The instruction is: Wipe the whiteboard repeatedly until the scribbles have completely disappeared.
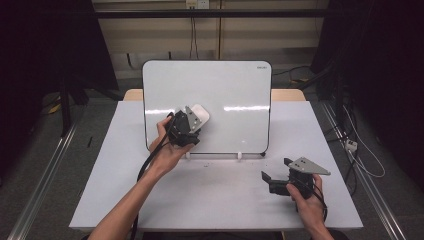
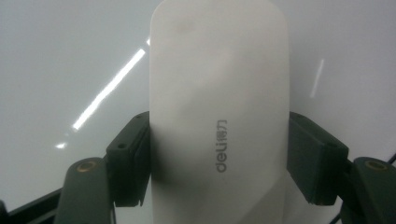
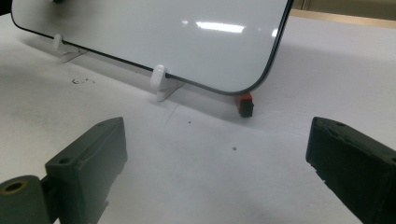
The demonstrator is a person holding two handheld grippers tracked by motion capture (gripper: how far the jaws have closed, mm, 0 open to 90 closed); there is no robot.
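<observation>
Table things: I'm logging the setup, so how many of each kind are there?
Whiteboard: 1
White eraser: 1
White board feet: 2
Small red-and-black piece: 1
Grippers (left gripper, right gripper): 2
Total: 7

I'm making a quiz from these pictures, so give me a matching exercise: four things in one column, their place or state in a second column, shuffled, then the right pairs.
Things:
1. eraser
2. right gripper
3. whiteboard
4. red piece

Place or state:
A. upright on small white feet
B. low above the table, jaws apart, holding nothing
C. clamped in the left gripper, in front of the board
D. on the table by the board's lower corner

Pairs: 1-C, 2-B, 3-A, 4-D
</observation>
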